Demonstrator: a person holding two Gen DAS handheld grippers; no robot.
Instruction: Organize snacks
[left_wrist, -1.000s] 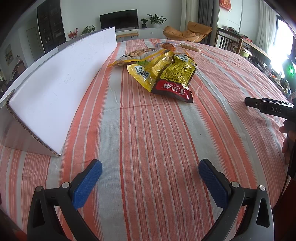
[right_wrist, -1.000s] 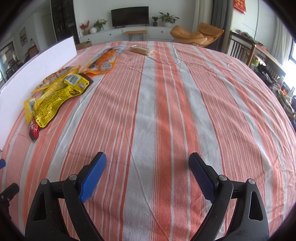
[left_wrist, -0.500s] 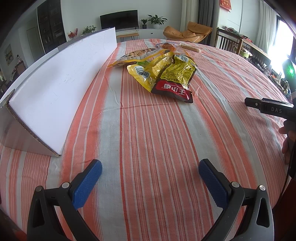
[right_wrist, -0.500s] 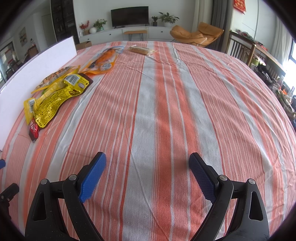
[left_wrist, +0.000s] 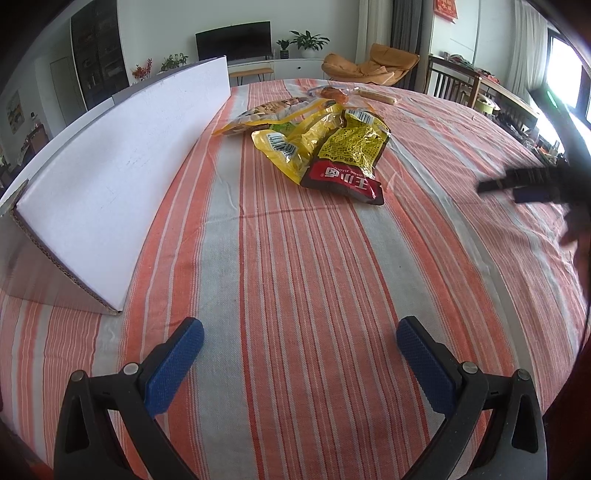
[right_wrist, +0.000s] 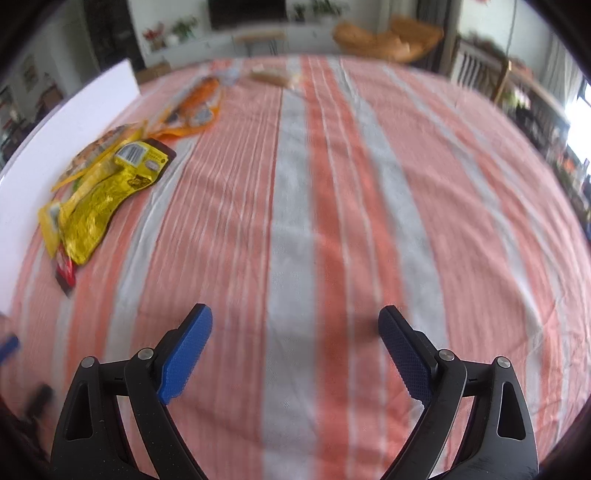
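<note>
The table (left_wrist: 295, 258) is covered with an orange, white and grey striped cloth. A white cardboard box flap (left_wrist: 122, 177) rests along its left edge. Near the far left corner lies a pile of snack packets: a yellow-and-red packet (left_wrist: 351, 158) overlapping a yellow packet (left_wrist: 291, 147), with an orange packet (right_wrist: 195, 107) and a small wrapped snack (right_wrist: 269, 75) beyond, toward the far edge.

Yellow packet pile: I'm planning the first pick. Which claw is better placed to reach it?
Left, probably. The pile lies almost straight ahead of the open left claw. From the open right claw it sits far off to the left side.
</note>
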